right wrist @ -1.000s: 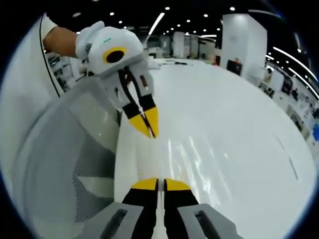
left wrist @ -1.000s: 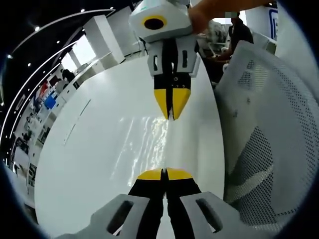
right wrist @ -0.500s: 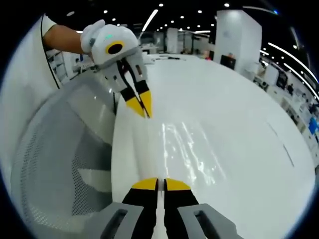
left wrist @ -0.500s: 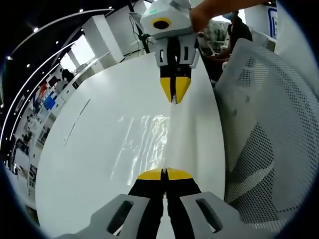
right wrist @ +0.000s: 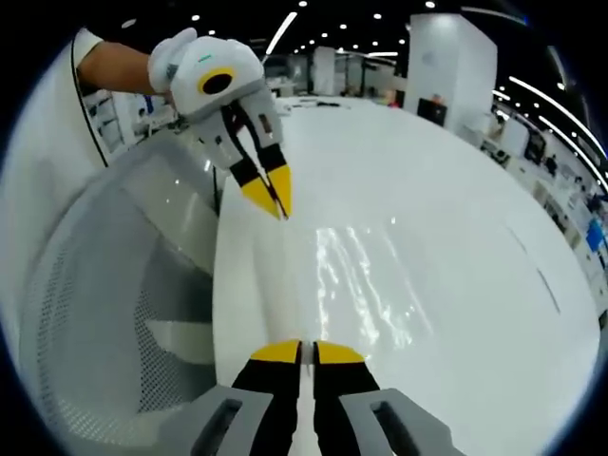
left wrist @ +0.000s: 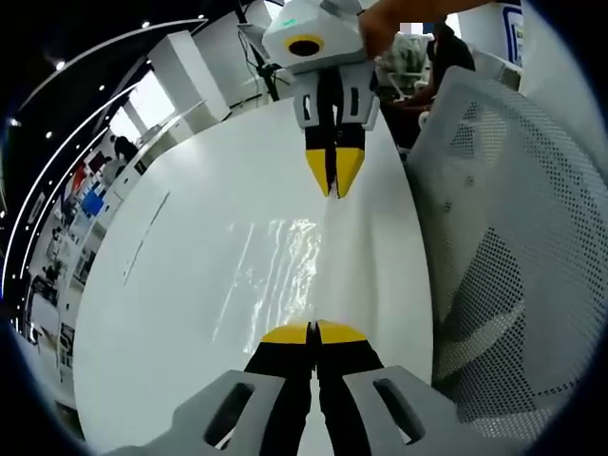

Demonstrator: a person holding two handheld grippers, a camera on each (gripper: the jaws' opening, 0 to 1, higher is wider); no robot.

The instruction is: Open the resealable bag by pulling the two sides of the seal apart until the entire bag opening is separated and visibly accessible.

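Observation:
A clear resealable bag [left wrist: 280, 271] lies stretched over the white table [left wrist: 180, 313], showing mostly as glare and creases. My left gripper [left wrist: 313, 330] is shut on the bag's near edge at the bottom of the left gripper view. Opposite it, my right gripper [left wrist: 332, 188] points down with its yellow tips shut on the far edge. In the right gripper view the bag [right wrist: 356, 275] runs from my right gripper [right wrist: 306, 349] up to the left gripper [right wrist: 276, 205]. One taut bag edge runs straight between the two grippers.
A white mesh chair back [left wrist: 503, 237] stands close along the table's edge beside both grippers and is seen again [right wrist: 114, 304] in the right gripper view. A person's hand [left wrist: 380, 33] holds the far gripper. Open tabletop [right wrist: 456, 237] spreads beyond the bag.
Over the last second the two grippers have drawn apart, and the bag between them is stretched longer. In the last half second almost nothing has moved.

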